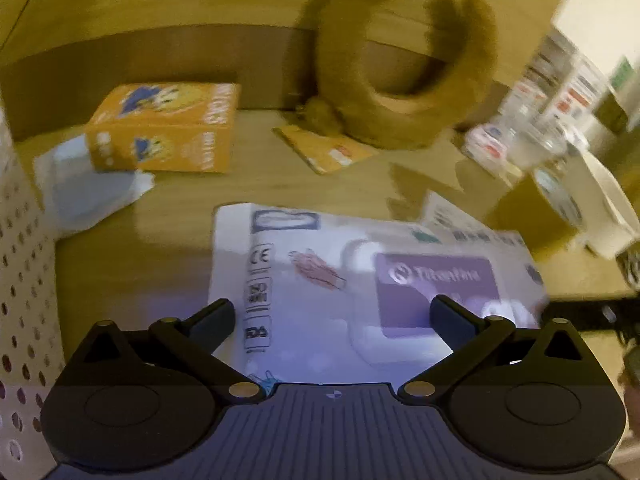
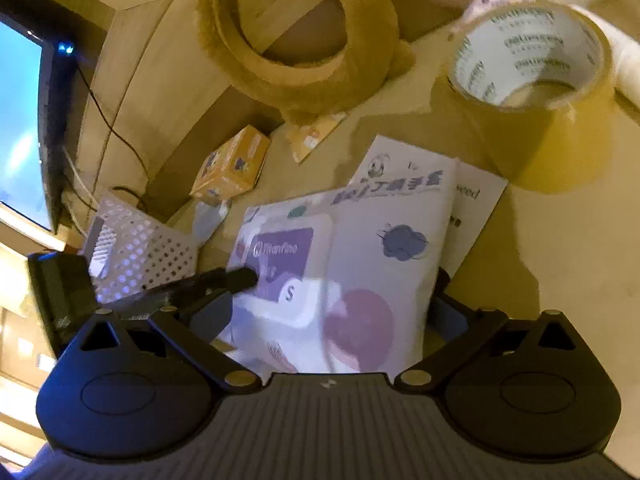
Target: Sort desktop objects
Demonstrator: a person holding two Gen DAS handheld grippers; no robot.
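Observation:
A flat white glove box with a purple label point(image 1: 360, 280) lies on the wooden desk, seen also in the right wrist view point(image 2: 320, 264). My left gripper point(image 1: 334, 320) is open just above its near edge, fingers spread over it. My right gripper point(image 2: 332, 308) is open with its fingers on either side of the box's near end. The left gripper's finger point(image 2: 236, 278) reaches over the box from the left. An orange carton point(image 1: 164, 128) and an orange packet point(image 1: 324, 148) lie farther back.
A brown plush ring point(image 1: 400, 80) leans against the back wall. A roll of tape point(image 2: 532, 60) stands at right beside white papers point(image 2: 476, 200). A white perforated basket point(image 2: 140, 252) sits at left, a monitor point(image 2: 20, 120) beyond it. Bottles point(image 1: 552, 92) crowd the right.

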